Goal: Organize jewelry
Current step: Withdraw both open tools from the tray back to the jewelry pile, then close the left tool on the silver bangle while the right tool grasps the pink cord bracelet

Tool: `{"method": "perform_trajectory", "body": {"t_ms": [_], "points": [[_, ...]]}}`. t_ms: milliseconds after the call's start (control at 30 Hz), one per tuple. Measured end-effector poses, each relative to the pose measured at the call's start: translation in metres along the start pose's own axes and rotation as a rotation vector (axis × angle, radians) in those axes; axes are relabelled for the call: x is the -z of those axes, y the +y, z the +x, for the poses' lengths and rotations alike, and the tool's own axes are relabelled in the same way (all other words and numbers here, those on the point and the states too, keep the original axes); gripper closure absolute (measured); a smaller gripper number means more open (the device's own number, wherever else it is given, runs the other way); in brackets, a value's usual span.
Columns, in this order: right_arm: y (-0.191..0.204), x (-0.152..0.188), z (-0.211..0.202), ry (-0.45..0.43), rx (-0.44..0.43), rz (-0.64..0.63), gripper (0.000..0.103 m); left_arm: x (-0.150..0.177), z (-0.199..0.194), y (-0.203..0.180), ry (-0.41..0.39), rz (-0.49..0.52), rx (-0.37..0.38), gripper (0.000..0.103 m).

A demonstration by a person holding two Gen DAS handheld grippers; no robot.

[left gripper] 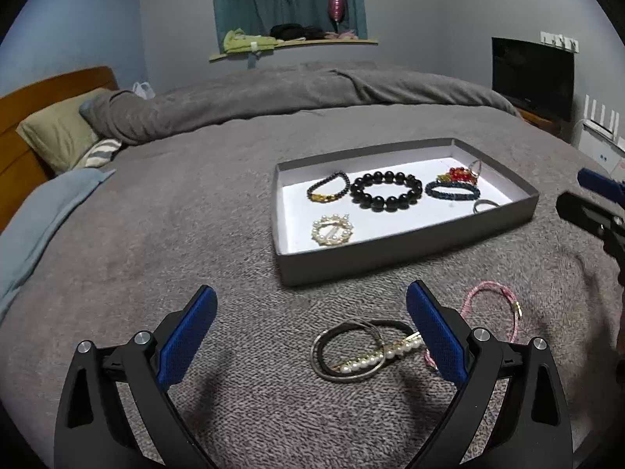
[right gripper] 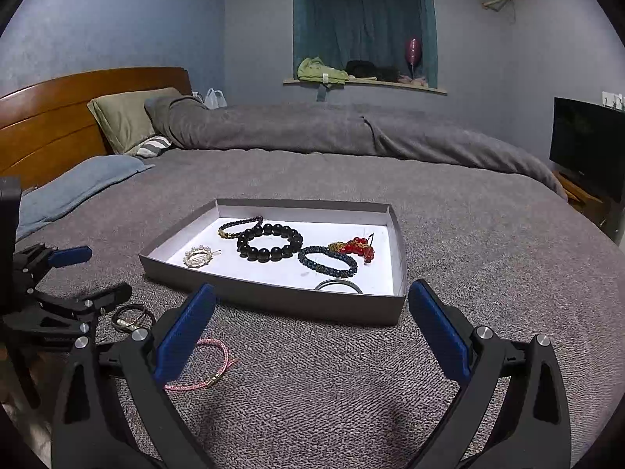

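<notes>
A wide bed fills the room, spread with a grey nubbly blanket. On it sits a shallow grey tray with a white floor, flat on the cover. In front of the tray, straight on the blanket, lies a coil of dark hair ties with a pearl hair clip resting across it. Just beside those, a pink cord bracelet loops on the cover, clear of the tray. Up by the wooden headboard lie an olive pillow, a striped pillow and a pale blue one, with a rolled grey duvet stretched along the far side.
</notes>
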State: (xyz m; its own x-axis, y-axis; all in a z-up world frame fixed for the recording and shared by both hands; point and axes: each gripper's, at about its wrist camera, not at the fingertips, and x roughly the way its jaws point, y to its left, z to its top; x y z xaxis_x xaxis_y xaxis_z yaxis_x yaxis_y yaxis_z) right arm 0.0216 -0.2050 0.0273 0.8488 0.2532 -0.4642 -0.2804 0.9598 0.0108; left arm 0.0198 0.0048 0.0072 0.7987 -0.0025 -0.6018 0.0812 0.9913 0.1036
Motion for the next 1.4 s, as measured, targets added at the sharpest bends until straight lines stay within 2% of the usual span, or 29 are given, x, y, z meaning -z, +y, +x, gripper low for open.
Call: {"method": "perform_trajectory", "body": {"t_ms": [200, 333, 467, 600, 667, 733, 867, 967, 1067, 1133, 1233, 1400], "points": [[-0.003, 0.001, -0.002, -0.001, -0.007, 0.018, 0.005, 0.006, 0.003, -0.007, 0.02, 0.023, 0.017, 0.006], [-0.005, 0.008, -0.005, 0.014, -0.007, 0.003, 0.005, 0.011, -0.001, -0.009, 0.006, 0.064, -0.017, 0.006], [-0.009, 0.014, 0.001, 0.07, -0.065, 0.03, 0.005, 0.014, -0.001, -0.006, 0.011, 0.091, -0.029, 0.006], [-0.009, 0.015, 0.007, 0.1, -0.138, 0.076, 0.005, 0.015, 0.002, 0.006, 0.033, 0.078, -0.005, 0.006], [-0.004, 0.016, 0.01, 0.114, -0.153, 0.063, 0.005, 0.017, 0.002, 0.008, 0.037, 0.086, 0.036, 0.006], [0.002, 0.018, 0.013, 0.125, -0.152, 0.037, 0.005, 0.018, 0.001, 0.005, 0.043, 0.1, 0.07, 0.008], [0.013, 0.022, 0.018, 0.142, -0.158, -0.007, 0.005, 0.021, 0.001, -0.005, 0.052, 0.145, 0.089, 0.009], [0.016, 0.024, 0.018, 0.145, -0.16, -0.021, 0.005, 0.019, 0.0, 0.0, 0.061, 0.107, 0.134, 0.011], [0.016, 0.025, 0.019, 0.153, -0.161, -0.021, 0.005, 0.018, 0.002, 0.007, 0.084, 0.06, 0.172, 0.021], [0.015, 0.025, 0.019, 0.154, -0.163, -0.014, 0.005, 0.019, 0.009, 0.008, 0.115, 0.05, 0.172, 0.032], [0.013, 0.024, 0.019, 0.152, -0.161, -0.005, 0.005, 0.02, 0.018, 0.009, 0.155, 0.023, 0.189, 0.042], [0.015, 0.024, 0.019, 0.156, -0.161, -0.012, 0.005, 0.02, 0.023, 0.007, 0.169, 0.013, 0.212, 0.046]]}}
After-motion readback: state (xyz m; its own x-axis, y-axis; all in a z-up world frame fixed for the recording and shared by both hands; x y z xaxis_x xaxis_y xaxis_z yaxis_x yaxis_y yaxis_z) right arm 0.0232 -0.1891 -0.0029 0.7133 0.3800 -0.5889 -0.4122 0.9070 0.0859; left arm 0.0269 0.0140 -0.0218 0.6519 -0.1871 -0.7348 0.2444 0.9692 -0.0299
